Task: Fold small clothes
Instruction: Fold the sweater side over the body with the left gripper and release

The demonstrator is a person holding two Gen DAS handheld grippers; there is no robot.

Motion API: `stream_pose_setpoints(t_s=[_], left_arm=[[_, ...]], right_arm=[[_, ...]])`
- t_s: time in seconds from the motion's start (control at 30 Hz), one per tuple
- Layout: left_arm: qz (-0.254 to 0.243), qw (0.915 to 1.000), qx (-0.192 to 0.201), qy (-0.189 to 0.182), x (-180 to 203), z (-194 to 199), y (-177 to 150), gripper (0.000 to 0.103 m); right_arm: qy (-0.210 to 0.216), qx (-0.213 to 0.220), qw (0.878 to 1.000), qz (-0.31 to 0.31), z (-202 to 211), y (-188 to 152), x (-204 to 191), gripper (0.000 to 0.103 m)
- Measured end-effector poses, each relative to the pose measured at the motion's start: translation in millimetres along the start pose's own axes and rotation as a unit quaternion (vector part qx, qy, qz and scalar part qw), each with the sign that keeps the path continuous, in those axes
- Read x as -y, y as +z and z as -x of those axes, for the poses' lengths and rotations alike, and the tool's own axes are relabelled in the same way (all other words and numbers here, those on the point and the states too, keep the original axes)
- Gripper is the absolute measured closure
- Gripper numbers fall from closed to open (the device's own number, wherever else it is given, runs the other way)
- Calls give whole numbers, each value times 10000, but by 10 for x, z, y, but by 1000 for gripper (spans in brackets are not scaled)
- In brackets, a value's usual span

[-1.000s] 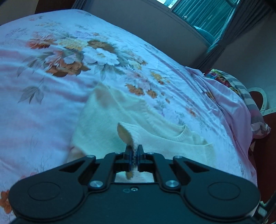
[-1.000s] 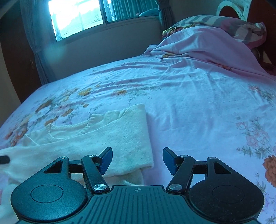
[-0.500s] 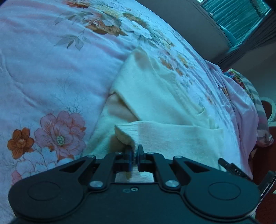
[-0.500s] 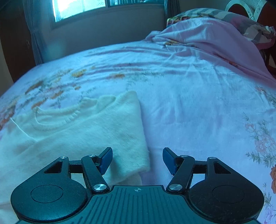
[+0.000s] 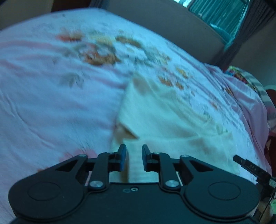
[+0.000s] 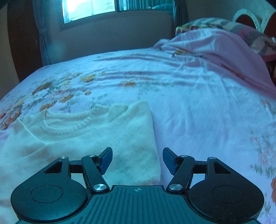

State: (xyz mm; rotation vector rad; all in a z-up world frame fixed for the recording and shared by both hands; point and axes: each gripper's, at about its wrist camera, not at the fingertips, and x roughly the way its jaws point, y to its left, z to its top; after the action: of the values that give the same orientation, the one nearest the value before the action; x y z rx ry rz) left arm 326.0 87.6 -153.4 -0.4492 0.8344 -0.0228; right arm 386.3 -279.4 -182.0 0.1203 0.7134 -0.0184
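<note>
While no writing is showing legibly, your left gripper (image 5: pixel 133 156) is just opening above the sweater (image 5: pixel 165 124), jaws slightly apart; your right gripper (image 6: pixel 137 161) is hanging with jaws wide apart, gripping nothing.

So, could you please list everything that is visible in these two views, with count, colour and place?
sweater: one, cream knit, sleeves folded in, lying flat on the bedsheet
bedsheet: one, pink with floral print, covering the bed
pillow: one, striped and patterned, at the head of the bed, partly under the sheet
window: one, bright, in the far wall
curtains: teal, at the window
left claw: black, blue pads, just opened, over the sweater
right claw: black, blue pads, open over the sweater's edge
</note>
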Motion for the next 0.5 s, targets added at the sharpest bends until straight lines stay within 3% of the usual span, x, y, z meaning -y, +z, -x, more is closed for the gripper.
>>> stream_pose_setpoints(t_s=[0.07,0.23,0.33,0.43,0.5], left_arm=[[-93,9999,100,-80,44,58,69,87],[-565,9978,-131,-311,333,-150,11,87],[-836,9956,-411,-139,402,-441,-123,87],[-940,9949,-365,-93,339,-557,-173,86],[-748,9962,-420,-161,311,-498,-119,89]], right_arm=[[125,105,9999,-12,9,48,-11,39],[430,36,9990,-83,-135,156,-107,39],[572,83,9983,112,-248,241,-187,39],[87,-430,9987,252,-643,200,-92,39],[6,-533,9984,204,-749,159,53,39]])
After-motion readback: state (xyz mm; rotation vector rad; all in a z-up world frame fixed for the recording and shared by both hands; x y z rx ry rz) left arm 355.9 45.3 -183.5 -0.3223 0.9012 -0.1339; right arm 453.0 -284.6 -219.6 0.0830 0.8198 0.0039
